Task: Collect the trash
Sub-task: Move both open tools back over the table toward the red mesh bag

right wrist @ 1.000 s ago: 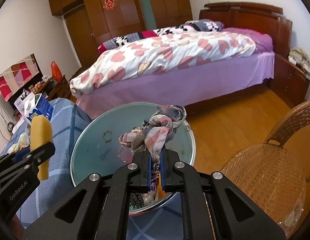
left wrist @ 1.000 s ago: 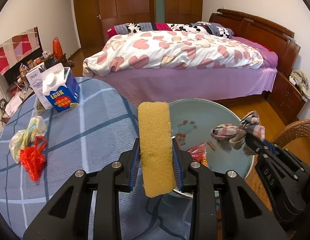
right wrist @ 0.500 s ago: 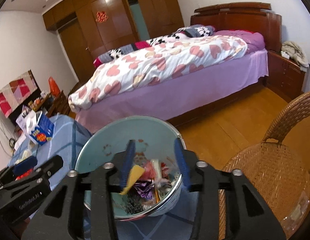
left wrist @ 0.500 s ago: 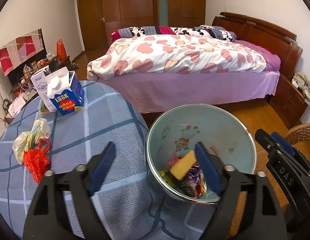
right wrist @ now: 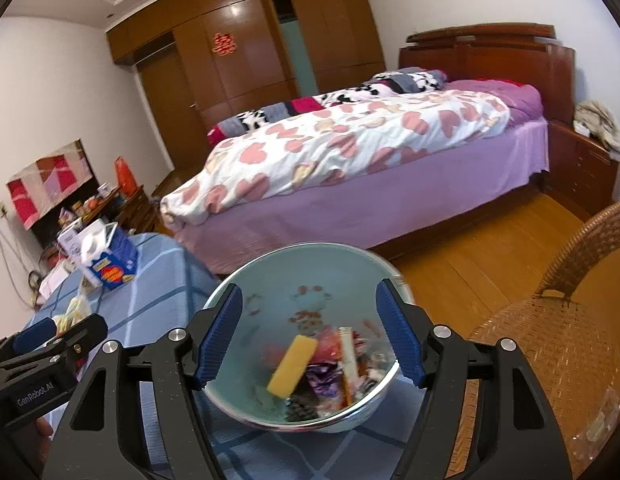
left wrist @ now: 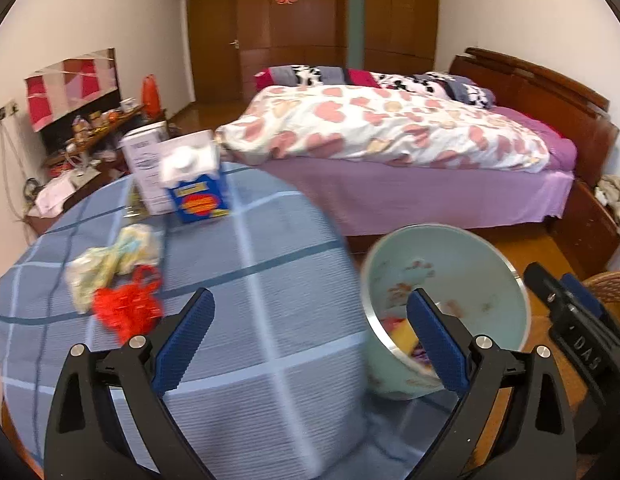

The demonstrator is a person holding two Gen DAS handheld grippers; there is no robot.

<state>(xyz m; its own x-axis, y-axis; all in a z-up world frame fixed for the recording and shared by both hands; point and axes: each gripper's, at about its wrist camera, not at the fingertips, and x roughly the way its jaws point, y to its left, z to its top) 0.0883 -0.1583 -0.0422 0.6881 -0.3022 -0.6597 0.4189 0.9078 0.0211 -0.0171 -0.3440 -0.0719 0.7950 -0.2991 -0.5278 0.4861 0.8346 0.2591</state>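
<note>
A pale green basin [left wrist: 450, 256] [right wrist: 310, 272] stands at the table's right edge and holds trash, among it a yellow sponge [right wrist: 291, 366] [left wrist: 404, 338]. My left gripper [left wrist: 310, 340] is open and empty above the blue checked tablecloth [left wrist: 249, 280], left of the basin. My right gripper [right wrist: 310, 336] is open and empty just above the basin. A red plastic bag [left wrist: 127, 310] and a pale yellow bag [left wrist: 113, 258] lie on the table at the left. A blue carton [left wrist: 197, 188] [right wrist: 109, 260] stands at the table's far side.
A white box [left wrist: 143, 164] stands behind the carton. A wicker chair [right wrist: 558, 344] is at the right of the table. A bed [left wrist: 390, 148] with a heart-patterned quilt fills the back. A cluttered sideboard [left wrist: 89, 132] stands along the left wall.
Both grippers opened: the sponge and the checked cloth dropped into the basin. My left gripper has since swung left over the table. My right gripper stays over the basin.
</note>
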